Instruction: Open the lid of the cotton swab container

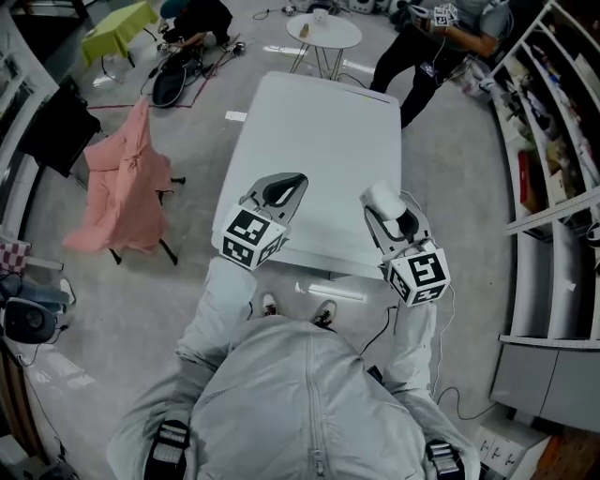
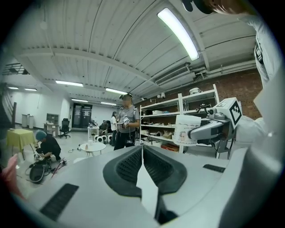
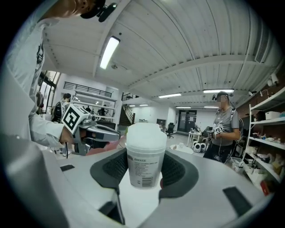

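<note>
The cotton swab container (image 3: 144,156) is a white plastic tub with a printed label and a frosted lid (image 3: 146,133) sitting closed on top. It stands upright between the pads of my right gripper (image 3: 144,171), which is shut on its body. In the head view the container (image 1: 382,200) shows at the front of the right gripper (image 1: 386,214), above the near edge of the white table (image 1: 319,131). My left gripper (image 1: 291,183) hovers to its left, apart from it. Its jaws (image 2: 142,149) are shut with nothing between them. The left gripper view shows the container (image 2: 187,129) off to the right.
A small round table (image 1: 323,33) stands beyond the white table. A pink cloth (image 1: 122,192) drapes over a chair at the left. Shelving (image 1: 553,150) runs along the right. One person (image 1: 441,37) stands at the far right, another (image 1: 197,19) crouches at the far left.
</note>
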The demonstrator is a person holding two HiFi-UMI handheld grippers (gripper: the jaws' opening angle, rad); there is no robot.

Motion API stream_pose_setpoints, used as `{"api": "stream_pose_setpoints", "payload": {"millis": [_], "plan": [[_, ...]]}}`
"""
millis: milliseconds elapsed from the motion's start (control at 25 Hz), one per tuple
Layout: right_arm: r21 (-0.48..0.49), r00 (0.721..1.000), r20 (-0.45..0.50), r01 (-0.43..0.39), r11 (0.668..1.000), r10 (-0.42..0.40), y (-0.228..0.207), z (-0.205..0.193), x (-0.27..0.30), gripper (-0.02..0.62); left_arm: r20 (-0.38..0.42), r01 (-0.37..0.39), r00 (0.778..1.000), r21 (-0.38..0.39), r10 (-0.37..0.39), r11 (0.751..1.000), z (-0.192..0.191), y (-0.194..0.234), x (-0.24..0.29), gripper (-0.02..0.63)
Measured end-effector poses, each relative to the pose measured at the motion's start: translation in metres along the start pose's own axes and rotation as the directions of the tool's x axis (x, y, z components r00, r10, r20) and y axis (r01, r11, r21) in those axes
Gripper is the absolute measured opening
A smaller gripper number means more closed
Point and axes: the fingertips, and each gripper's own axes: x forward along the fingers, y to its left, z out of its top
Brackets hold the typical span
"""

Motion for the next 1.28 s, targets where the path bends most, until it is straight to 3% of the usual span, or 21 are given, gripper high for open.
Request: {"api": "stream_pose_setpoints", "payload": {"millis": [360, 960, 1280], "plan": [[-0.015, 0.998, 0.059, 0.016, 1.0, -0.015, -0.011, 0.039, -0.03, 0.229, 0.086, 0.004, 0.996, 0.046, -0.008, 0.999, 0.052, -0.016, 0.001, 0.028], [-0.009, 0.995, 0.102, -0.01, 1.0, 0.011, -0.029, 0.059, -0.03, 0.229, 0.136, 0.018, 0.99, 0.085, -0.03, 0.996, 0.079, -0.019, 0.008, 0.028], [-0.02, 0.995, 0.082, -0.052, 0.998, 0.054, -0.033, 0.053, -0.013, 0.229, 0.114, 0.108, 0.986, 0.116, -0.121, 0.987, 0.077, -0.026, 0.018, 0.028]]}}
